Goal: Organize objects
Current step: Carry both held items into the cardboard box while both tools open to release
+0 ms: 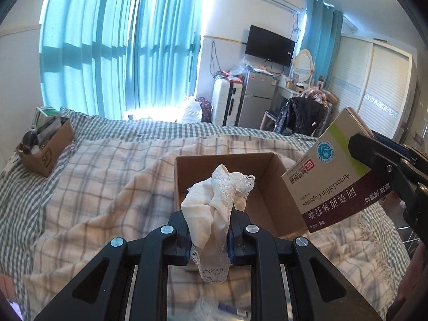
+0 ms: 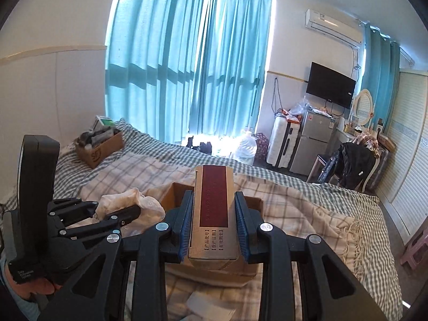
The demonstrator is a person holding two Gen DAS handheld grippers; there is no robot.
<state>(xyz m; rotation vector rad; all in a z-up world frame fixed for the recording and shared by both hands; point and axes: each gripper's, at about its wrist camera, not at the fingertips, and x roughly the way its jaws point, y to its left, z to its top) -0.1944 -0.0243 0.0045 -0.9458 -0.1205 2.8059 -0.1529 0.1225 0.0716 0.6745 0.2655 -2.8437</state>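
My left gripper is shut on a cream lace-trimmed cloth and holds it above the near edge of an open cardboard box on the bed. My right gripper is shut on an Amoxicillin medicine box, which also shows in the left wrist view, held over the box's right side. The right gripper shows at the right of the left wrist view. The left gripper with the cloth shows at the left of the right wrist view. The cardboard box is partly hidden there.
A second cardboard box full of items sits at the far left of the bed, also in the right wrist view. A plaid blanket covers the bed. Small packets lie below the grippers. A fridge, suitcase and chair stand beyond the bed.
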